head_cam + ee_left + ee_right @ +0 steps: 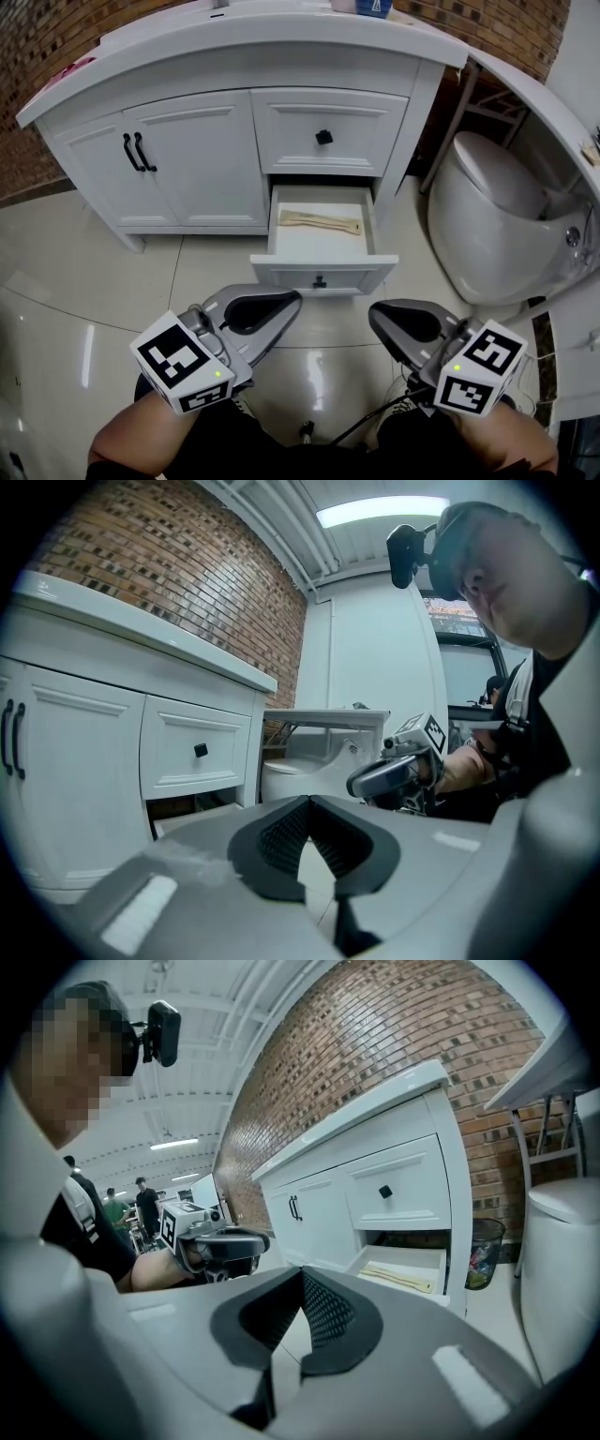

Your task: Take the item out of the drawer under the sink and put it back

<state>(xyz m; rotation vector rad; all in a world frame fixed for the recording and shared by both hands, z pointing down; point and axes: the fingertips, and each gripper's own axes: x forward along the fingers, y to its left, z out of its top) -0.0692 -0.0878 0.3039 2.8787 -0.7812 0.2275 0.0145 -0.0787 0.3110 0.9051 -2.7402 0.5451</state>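
the sink cabinet (234,89) stands against the brick wall (56,37). two doors (169,159) fill its left half. on the right half, the upper drawer (326,131) sits above the lower drawer (323,274), which juts out over the floor (75,272). in the lower drawer lies the item (319,222), crosswise, toward the back. right of the cabinet stands the toilet (487,216), with a bin (485,1252) between them near the wall. the left gripper (294,300) and right gripper (375,317) hang side by side, apart, just before the drawer's front, left one on the left.
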